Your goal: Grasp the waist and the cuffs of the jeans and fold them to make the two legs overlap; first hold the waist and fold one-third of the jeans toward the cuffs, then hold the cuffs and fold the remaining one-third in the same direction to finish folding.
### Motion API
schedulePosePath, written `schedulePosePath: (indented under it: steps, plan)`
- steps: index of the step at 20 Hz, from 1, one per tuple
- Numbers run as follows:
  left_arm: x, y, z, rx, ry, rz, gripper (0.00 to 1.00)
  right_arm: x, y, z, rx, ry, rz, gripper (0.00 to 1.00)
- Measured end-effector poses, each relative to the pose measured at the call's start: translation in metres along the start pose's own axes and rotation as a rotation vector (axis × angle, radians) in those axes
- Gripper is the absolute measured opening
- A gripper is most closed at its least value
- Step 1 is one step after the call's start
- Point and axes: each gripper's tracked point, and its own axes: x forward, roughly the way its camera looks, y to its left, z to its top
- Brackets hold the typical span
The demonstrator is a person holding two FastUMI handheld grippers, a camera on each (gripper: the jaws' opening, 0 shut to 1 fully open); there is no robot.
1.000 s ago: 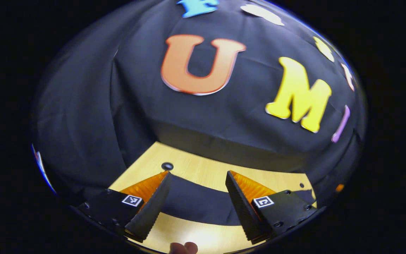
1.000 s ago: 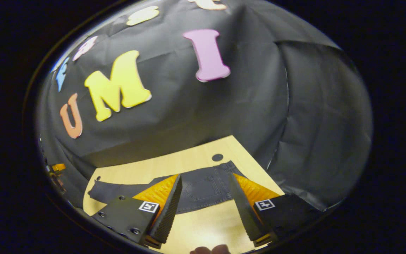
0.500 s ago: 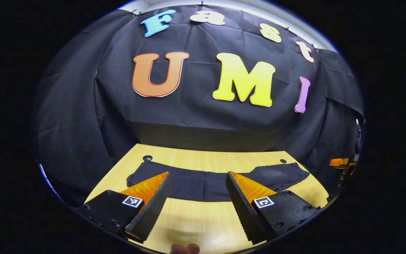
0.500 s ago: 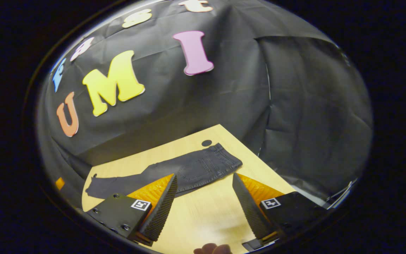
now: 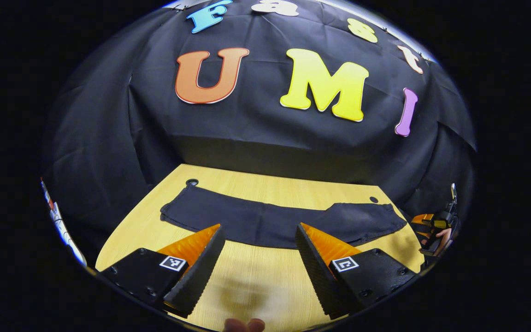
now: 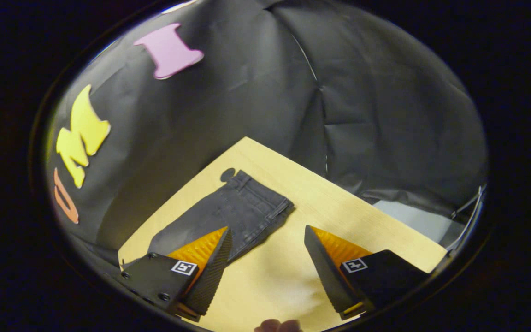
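Dark grey jeans (image 5: 274, 219) lie flat across the wooden table (image 5: 256, 286), one leg over the other, cuffs at the left and waist at the right in the left gripper view. My left gripper (image 5: 258, 265) hangs open above the table's near side, short of the legs. The right gripper view shows the waist end of the jeans (image 6: 242, 210) ahead and to the left. My right gripper (image 6: 268, 269) is open over bare table beside the waist, touching nothing. At the far right edge of the left gripper view, the other gripper (image 5: 433, 228) shows in a hand.
Black cloth walls close in the table at the back and both sides. Small dark holes sit in the tabletop near the cuffs (image 5: 192, 182) and near the waist (image 6: 227, 174). A fingertip (image 5: 244, 325) shows at the bottom edge.
Both grippers have pulled back and up from the jeans and stayed open. The left view now takes in the whole length of the jeans. The right view has swung right, toward the waist.
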Motion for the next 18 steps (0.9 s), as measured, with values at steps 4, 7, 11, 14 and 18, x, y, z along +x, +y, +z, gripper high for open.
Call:
schedulePosePath:
  steps: [4, 7, 11, 14, 18]
  plan:
    - [0.005, -0.001, -0.004, 0.022, 0.039, 0.039, 0.99, 0.051, -0.004, 0.004, 0.082, 0.021, -0.029, 0.98]
    - [0.004, 0.004, 0.000, 0.026, 0.043, 0.059, 0.99, 0.073, 0.005, 0.007, 0.043, 0.003, -0.053, 0.98]
    - [0.003, 0.013, -0.004, 0.009, 0.052, 0.086, 0.99, 0.087, 0.011, 0.002, -0.084, -0.022, -0.097, 0.97]
    - [0.002, 0.024, -0.013, -0.010, 0.071, 0.111, 1.00, 0.090, 0.010, 0.001, -0.190, -0.027, -0.115, 0.96]
    - [-0.005, 0.038, -0.023, -0.044, 0.078, 0.141, 0.99, 0.091, 0.027, -0.001, -0.221, 0.014, -0.063, 0.68]
